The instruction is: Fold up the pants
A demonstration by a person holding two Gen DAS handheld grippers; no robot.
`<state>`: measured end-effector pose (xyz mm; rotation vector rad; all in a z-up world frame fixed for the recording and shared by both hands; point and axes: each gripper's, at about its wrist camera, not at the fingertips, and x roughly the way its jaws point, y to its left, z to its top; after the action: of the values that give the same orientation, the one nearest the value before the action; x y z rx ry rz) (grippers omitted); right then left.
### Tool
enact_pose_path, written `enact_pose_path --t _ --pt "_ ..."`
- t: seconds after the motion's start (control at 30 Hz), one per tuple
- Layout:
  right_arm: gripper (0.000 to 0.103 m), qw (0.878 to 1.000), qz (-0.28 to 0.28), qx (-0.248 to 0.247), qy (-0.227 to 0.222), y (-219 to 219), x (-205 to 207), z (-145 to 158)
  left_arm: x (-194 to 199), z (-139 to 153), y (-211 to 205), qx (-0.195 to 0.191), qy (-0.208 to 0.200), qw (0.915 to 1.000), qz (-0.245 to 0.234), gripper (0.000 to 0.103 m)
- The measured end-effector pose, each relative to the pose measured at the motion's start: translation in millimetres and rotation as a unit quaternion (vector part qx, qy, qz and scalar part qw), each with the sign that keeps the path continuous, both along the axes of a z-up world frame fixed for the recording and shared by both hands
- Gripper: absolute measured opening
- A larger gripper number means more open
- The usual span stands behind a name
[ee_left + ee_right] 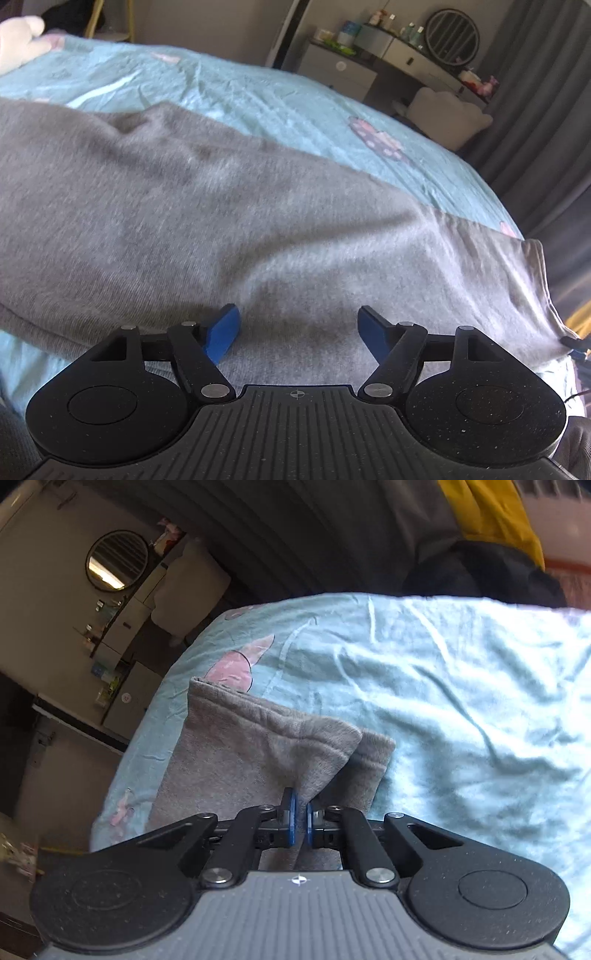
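Observation:
Grey sweatpants (207, 221) lie stretched across a light blue bed sheet (280, 107). In the left wrist view my left gripper (298, 325) hovers low over the wide grey cloth, its blue pads (221, 332) far apart and nothing pinched between them. In the right wrist view the leg ends of the pants (258, 738) lie on the sheet (461, 701), one cuff overlapping the other. My right gripper (300, 821) is shut, its blue pads squeezing a raised fold of the grey cloth just behind the cuffs.
A dresser with a round mirror (452, 37) and bottles stands beyond the bed, beside a pale chair (450, 114). Grey curtains (546, 92) hang at the right. A white plush thing (18, 40) sits at the far left. Dark and yellow cloth (491, 535) lies past the bed's far edge.

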<state>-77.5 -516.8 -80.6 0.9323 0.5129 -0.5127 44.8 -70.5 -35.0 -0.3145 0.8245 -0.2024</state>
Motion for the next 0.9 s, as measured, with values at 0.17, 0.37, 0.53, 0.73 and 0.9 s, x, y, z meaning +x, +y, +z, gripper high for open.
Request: enact_pose_path --t 0.17,0.37,0.53,0.73,0.9 --pt "0.008 0.996 0.002 -0.061 0.06 -4.3 -1.2 -3.3 3.3 -2.2 -8.8 0.027 -0.008 0.9996 -0.007 0.077" --pt "0.04 0.999 -0.02 -0.036 0.026 -18.8 -21.1 -8.8 -1.0 4.1 -6.0 -0.024 -0.036 0.9986 -0.029 0.077" --pt "0.049 1.0 0.007 -0.006 0.003 -29.3 -8.8 -18.0 -2.7 8.2 -12.1 -0.031 -0.055 0.997 -0.045 0.081" --pt "0.017 0.999 0.003 0.034 -0.037 -31.9 -9.4 -23.1 9.4 -7.2 1.7 -0.009 -0.01 0.9997 0.021 0.081" --pt "0.035 0.997 0.003 0.042 -0.06 -29.9 -7.1 -24.2 11.8 -11.0 5.5 -0.007 -0.005 0.9994 0.035 0.081"
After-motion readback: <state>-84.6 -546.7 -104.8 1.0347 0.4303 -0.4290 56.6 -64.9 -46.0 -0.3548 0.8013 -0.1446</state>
